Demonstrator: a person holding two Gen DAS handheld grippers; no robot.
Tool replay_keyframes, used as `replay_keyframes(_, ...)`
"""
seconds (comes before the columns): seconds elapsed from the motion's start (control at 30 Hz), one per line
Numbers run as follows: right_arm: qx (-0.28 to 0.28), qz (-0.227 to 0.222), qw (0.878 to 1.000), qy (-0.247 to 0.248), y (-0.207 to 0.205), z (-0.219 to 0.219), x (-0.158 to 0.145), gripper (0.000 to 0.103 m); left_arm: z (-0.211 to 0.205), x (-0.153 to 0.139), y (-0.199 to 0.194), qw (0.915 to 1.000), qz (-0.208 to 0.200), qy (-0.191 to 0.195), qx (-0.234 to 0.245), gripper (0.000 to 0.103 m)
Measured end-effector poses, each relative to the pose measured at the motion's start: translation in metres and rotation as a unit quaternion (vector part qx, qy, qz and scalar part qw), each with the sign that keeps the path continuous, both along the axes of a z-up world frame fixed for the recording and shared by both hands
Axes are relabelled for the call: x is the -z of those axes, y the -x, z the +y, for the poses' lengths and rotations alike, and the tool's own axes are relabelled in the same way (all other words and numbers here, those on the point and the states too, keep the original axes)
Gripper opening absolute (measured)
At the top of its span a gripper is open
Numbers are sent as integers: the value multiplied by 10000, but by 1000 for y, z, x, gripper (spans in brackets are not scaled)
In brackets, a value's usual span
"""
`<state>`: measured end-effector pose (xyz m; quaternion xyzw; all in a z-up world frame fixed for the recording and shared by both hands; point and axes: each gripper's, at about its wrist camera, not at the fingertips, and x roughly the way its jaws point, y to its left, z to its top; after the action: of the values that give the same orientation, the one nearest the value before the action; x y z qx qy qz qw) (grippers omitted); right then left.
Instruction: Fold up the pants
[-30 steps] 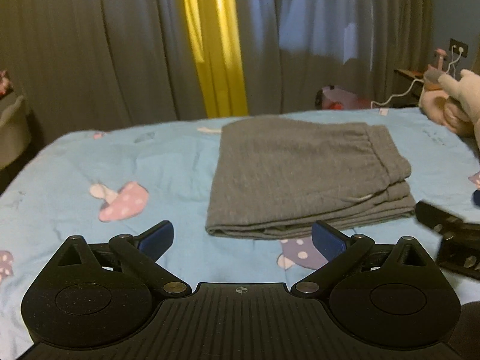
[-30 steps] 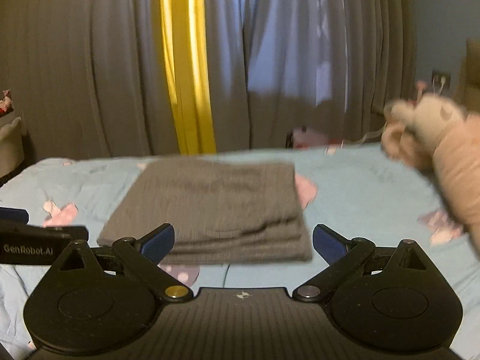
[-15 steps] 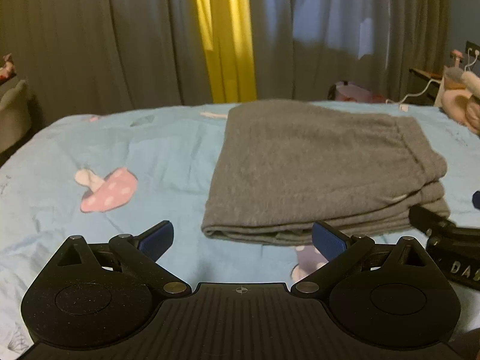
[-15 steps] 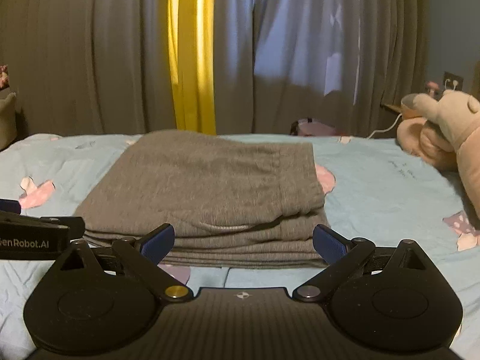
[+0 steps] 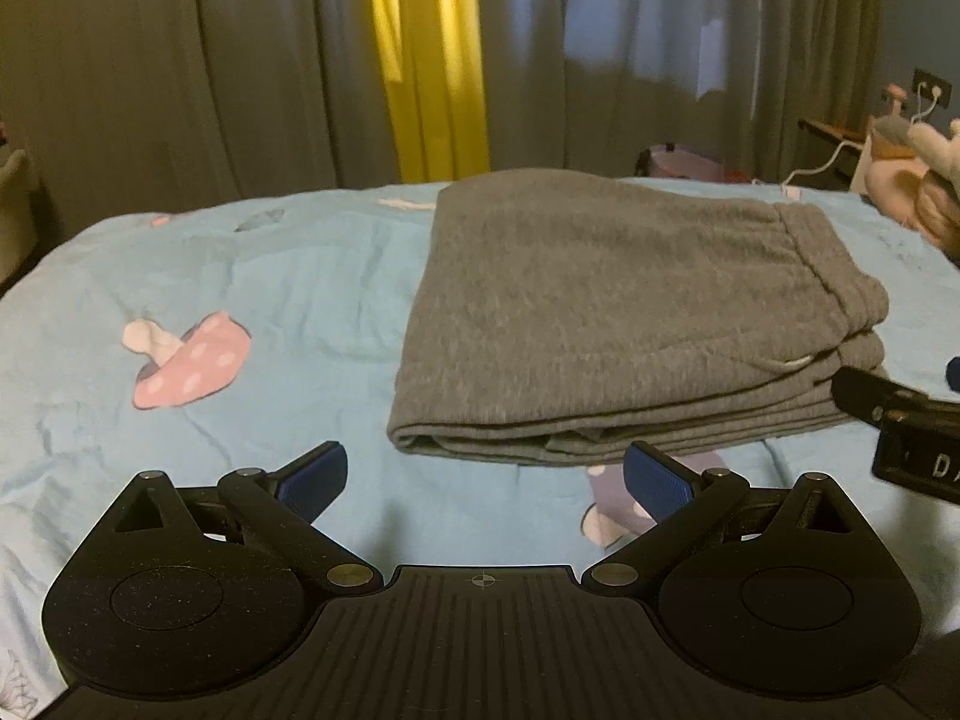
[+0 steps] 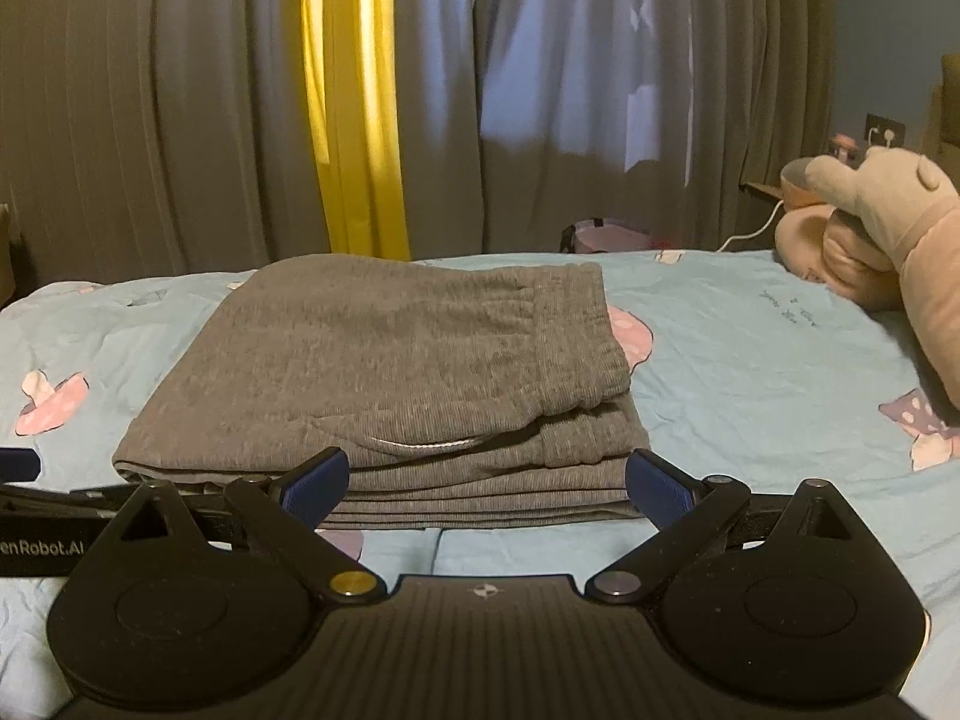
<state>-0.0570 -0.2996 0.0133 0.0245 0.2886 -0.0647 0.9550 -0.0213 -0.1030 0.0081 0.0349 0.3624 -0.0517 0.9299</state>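
Observation:
Grey pants (image 5: 624, 312) lie folded into a thick stacked rectangle on the light blue bedsheet (image 5: 252, 276), waistband to the right. In the right wrist view the same pants (image 6: 384, 372) fill the middle, their layered front edge facing me. My left gripper (image 5: 485, 480) is open, low over the sheet, just in front of the stack's near left corner. My right gripper (image 6: 487, 483) is open too, its blue pads (image 6: 315, 486) level with the stack's front edge, nothing held between them. The right gripper's black body (image 5: 900, 426) shows at the left wrist view's right edge.
Pink and purple mushroom prints (image 5: 189, 360) dot the sheet. A plush toy (image 6: 876, 240) lies on the bed's right side. Grey and yellow curtains (image 6: 354, 96) hang behind. A wall socket with a white cable (image 6: 885, 132) is at the far right.
Both grippers have moved closer to the folded pants and lower toward the bed; the stack now looks larger in both views. The pants themselves have not moved.

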Motion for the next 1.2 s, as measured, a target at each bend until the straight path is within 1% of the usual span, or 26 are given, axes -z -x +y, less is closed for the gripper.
replay_keyframes(0.1,-7,-12,10000,69,0,2,-1,99,1,-1,1,10000,-31,10,21,102)
replay_keyframes(0.37,60,-12,10000,27,0,-1,-2,99,4,-2,2,9999,-45,89,-32,102)
replay_keyframes(1.2,151,37,9999,2,0,-2,0,99,4,-1,2,9999,-60,65,-57,102)
